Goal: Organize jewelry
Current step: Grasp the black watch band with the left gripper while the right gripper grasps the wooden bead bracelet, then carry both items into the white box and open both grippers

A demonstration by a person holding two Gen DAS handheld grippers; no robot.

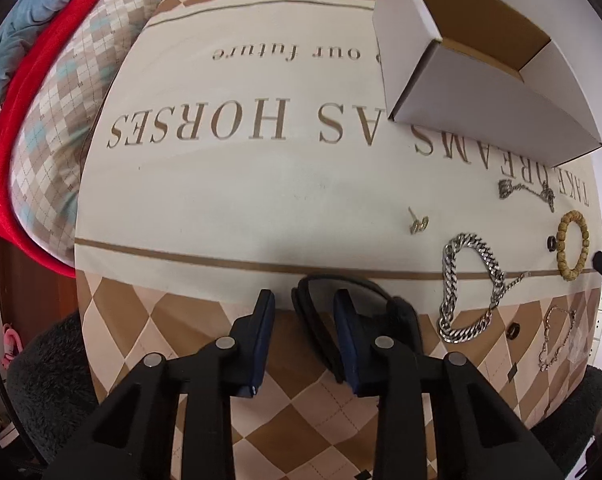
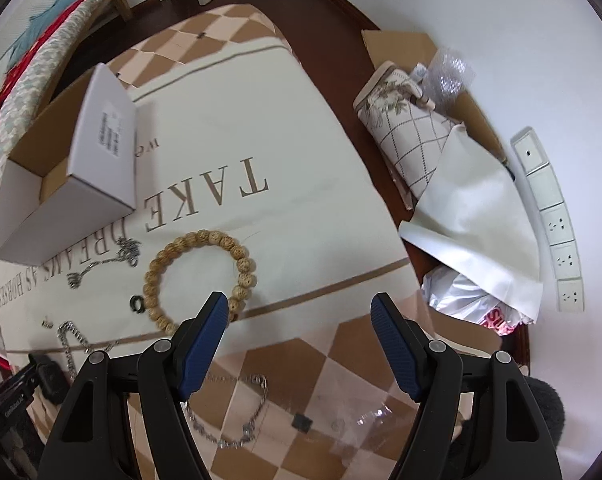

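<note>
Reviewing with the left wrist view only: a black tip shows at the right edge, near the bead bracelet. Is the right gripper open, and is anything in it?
Observer: The right gripper is open and empty. The bead bracelet lies outside the jaws, by the finger on the picture's left.
Operator: Any marking on the white box?
Observer: Yes, the white box carries a printed label on one side. The text is too blurred to read.
</note>
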